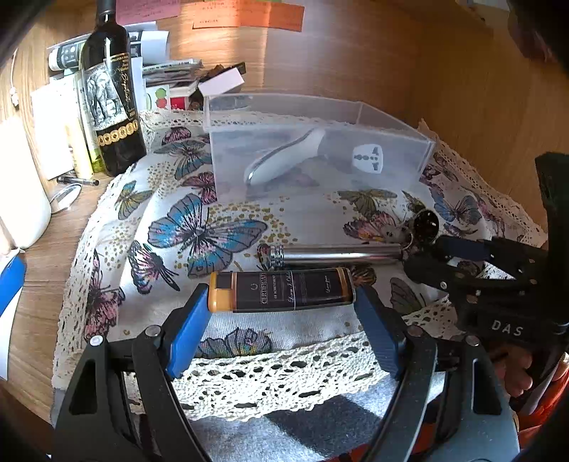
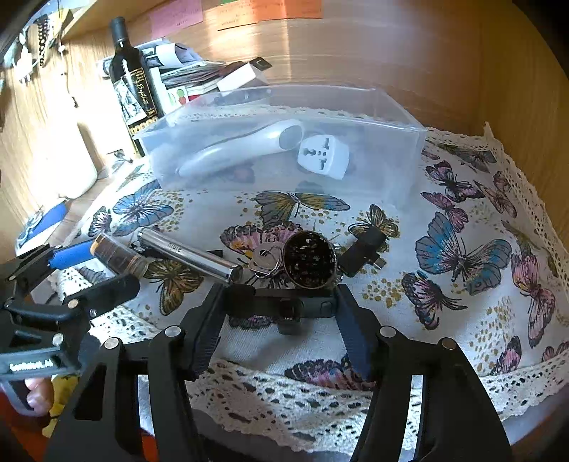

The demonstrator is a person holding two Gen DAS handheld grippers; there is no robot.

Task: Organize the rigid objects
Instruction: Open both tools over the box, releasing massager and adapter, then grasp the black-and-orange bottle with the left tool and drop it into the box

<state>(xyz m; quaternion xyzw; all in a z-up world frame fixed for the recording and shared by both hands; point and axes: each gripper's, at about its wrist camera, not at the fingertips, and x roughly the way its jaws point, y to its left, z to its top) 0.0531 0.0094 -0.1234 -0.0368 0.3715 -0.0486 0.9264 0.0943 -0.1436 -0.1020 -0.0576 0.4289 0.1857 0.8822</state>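
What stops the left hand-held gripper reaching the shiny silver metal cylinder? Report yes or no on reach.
Probably no: the left hand-held gripper is shut on the brown, orange-capped tube, which lies directly in front of the silver cylinder and fills its jaws.

Wooden desk surface (image 1: pixel 53 270) in light woodgrain, enclosed at the back and right by wooden panel walls (image 1: pixel 355 60); a white butterfly-print cloth (image 1: pixel 199 231) with a lace border (image 1: pixel 270 369) covers most of the desk; pink and orange paper notes (image 1: pixel 249 16) are fixed to the back panel; a dark wine bottle (image 1: pixel 112 92) stands upright at back left, beside a stack of papers and small boxes (image 1: pixel 170 71); a white container (image 1: pixel 21 188) stands at far left; warm light falls in patches across the back panel.
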